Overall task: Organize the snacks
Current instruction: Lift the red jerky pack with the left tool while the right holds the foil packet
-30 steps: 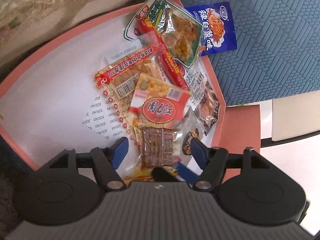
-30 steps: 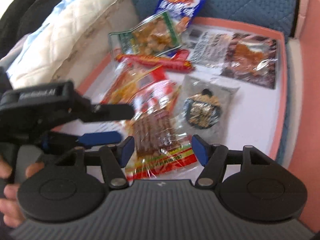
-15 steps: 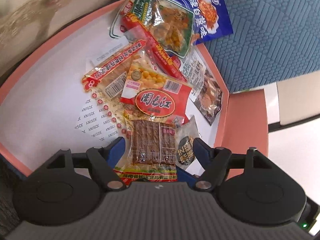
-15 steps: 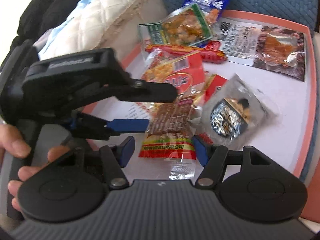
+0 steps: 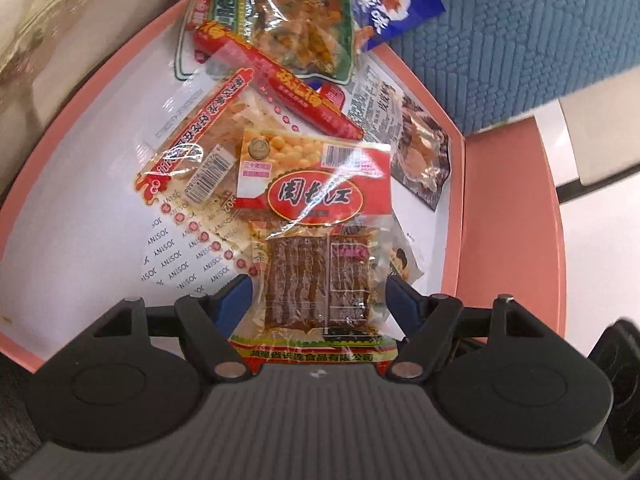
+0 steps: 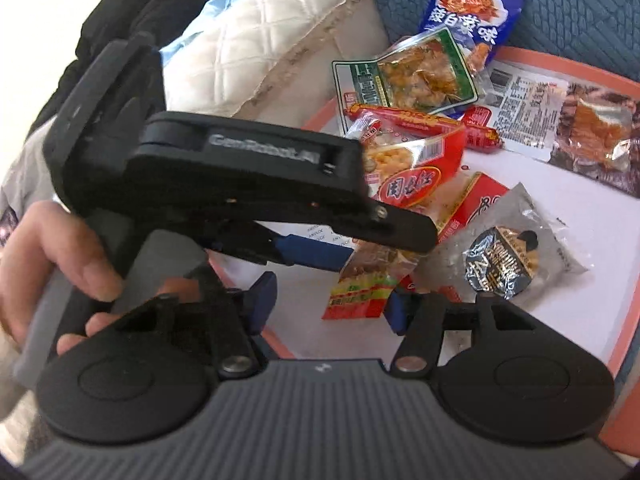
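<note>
Your left claw [image 5: 318, 294] grips the dried-tofu packet [image 5: 316, 280] over the tray [image 5: 508, 220]; right claw [image 6: 332, 304] closing around its bottom edge, not yet pressing.

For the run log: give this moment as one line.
left gripper: holds brown packet over tray | right gripper: jaws closing, packet end between them, not gripped | phase: likely handover

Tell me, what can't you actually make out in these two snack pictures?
- Right wrist view: the left tool, jaws closing on the brown snack packet, hides most of that packet and part of the red bean packet.
- Left wrist view: that packet's bottom edge sits behind the tool's body, and it covers most of the black-label packet.
- Left wrist view: the blue packet is cut off by the top edge.
</note>
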`<state>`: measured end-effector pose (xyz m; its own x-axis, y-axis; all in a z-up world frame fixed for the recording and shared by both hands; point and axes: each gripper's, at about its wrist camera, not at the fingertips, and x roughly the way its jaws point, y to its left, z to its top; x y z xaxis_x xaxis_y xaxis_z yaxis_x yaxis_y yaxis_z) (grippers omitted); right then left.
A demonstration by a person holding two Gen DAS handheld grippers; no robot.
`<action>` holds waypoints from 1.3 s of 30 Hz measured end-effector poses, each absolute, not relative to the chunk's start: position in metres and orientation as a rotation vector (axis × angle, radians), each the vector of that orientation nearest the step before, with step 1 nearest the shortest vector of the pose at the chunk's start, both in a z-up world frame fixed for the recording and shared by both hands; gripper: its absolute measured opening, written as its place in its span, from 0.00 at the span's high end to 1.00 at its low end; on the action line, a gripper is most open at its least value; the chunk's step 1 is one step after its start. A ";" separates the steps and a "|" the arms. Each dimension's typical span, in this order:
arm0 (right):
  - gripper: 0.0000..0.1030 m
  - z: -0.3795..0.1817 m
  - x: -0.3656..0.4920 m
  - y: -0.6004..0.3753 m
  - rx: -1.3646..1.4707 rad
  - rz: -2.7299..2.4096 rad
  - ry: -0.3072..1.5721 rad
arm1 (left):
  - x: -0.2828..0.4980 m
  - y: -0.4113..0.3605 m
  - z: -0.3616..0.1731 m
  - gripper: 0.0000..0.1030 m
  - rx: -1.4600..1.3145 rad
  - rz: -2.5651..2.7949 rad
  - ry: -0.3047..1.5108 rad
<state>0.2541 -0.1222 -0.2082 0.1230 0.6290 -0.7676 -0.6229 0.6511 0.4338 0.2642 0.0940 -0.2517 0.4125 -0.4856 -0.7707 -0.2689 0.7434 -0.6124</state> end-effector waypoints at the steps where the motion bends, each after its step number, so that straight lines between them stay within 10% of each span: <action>1: 0.46 -0.208 0.254 -0.120 -0.014 0.901 1.134 | 0.264 0.092 -0.251 0.29 -0.739 -0.157 1.170; 27: 0.46 -0.189 0.257 -0.149 -0.144 0.501 1.056 | 0.230 0.115 -0.242 0.42 -0.770 -0.037 1.070; 31: 0.18 -0.201 0.268 -0.151 -0.123 0.408 1.071 | 0.227 0.117 -0.241 0.42 -0.759 -0.027 1.062; 39: 0.17 -0.219 0.282 -0.141 -0.106 0.331 1.077 | 0.225 0.115 -0.239 0.42 -0.747 -0.019 1.062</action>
